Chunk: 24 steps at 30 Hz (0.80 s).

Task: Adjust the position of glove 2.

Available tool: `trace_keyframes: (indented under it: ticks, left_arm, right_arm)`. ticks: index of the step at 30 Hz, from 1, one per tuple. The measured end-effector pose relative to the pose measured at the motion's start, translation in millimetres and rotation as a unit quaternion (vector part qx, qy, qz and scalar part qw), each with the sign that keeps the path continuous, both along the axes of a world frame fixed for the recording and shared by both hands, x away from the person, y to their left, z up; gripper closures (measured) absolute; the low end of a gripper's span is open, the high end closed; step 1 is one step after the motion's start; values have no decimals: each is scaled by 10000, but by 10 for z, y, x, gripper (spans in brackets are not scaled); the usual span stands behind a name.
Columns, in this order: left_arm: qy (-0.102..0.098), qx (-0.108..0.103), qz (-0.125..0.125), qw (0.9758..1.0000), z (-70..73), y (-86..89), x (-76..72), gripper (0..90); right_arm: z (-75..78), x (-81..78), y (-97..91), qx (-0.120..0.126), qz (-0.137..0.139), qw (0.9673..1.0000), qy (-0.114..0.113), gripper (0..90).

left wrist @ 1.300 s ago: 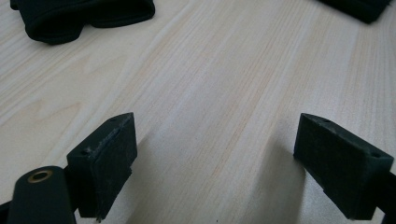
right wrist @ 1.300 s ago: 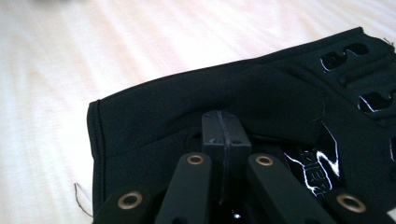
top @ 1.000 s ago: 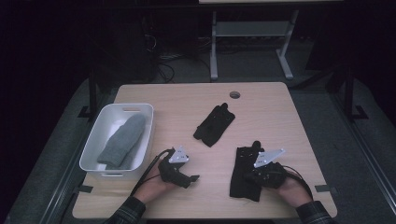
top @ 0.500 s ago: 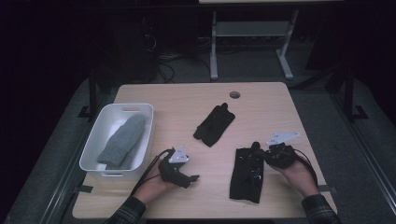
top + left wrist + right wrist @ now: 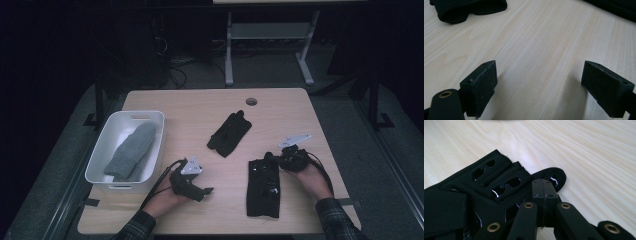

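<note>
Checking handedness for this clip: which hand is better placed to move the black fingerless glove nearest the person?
Right. The right tongs are shut at the black fingerless glove's upper edge, while the left tongs stand open over bare wooden table.

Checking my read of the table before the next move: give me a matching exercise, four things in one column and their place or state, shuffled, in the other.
Things:
1. grey mitten
2. near black glove
3. left gripper
4. far black glove

Places or states:
A. lies alone mid-table, below the round hole
B. jaws wide apart over bare wood
C. inside the white bin
D. flat at the near right, with the shut right gripper at its edge

Pairs: 1-C, 2-D, 3-B, 4-A
</note>
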State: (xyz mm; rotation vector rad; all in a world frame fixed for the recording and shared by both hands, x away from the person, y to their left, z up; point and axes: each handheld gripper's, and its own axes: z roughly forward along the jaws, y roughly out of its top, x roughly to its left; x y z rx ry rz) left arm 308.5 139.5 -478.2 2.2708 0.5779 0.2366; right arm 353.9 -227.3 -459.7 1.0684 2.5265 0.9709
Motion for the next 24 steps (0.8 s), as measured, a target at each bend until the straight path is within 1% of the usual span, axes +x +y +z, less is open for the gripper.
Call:
trace_keyframes:
  ticks: [2,4,6,8,9,10,11,12,13,14,15,18,19,21,24]
  left_arm:
    - [11,-10,3,10000,0,-1,-1,124]
    - [4,30,-22,10000,4,4,2,124]
    - [13,0,1,10000,1,0,-1,124]
    - [14,-5,3,10000,1,-1,-1,124]
    - [8,30,-20,10000,4,4,2,124]
    - [5,29,-23,10000,4,3,2,124]
    - [12,12,-9,10000,3,1,1,124]
    - [5,34,-22,10000,4,4,3,124]
    - [-2,25,-14,10000,3,3,4,124]
    - [-5,24,-12,10000,2,4,4,124]
    - [-14,24,-9,10000,1,3,4,124]
    - [-12,25,-5,10000,1,3,3,124]
    - [-26,32,-15,10000,2,4,5,124]
    - [-10,28,-10,10000,2,4,4,124]
    - [25,23,7,10000,2,3,0,124]
  right_arm:
    - [2,-14,44,-25,97,9999,-20,900]
    - [5,-28,79,-38,112,9999,-6,900]
    - [11,-33,94,-12,133,9999,-4,900]
    - [34,-45,77,42,96,9999,-83,855]
    - [56,-50,49,130,89,9997,-165,838]
    - [79,-67,17,258,27,9995,-188,808]
    - [103,-85,-25,311,-47,9992,-255,715]
    - [109,-101,-52,293,-104,9991,-289,672]
    - [105,-119,-93,308,-146,9990,-295,586]
    - [89,-144,-134,336,-232,9988,-287,528]
    - [68,-168,-180,320,-312,9986,-290,476]
    - [4,-253,-309,236,-441,9985,-211,342]
    - [-14,-285,-347,197,-494,9983,-237,311]
    - [-49,-356,-411,97,-614,9972,-408,258]
    - [-108,-470,-500,4,-782,9960,-440,188]
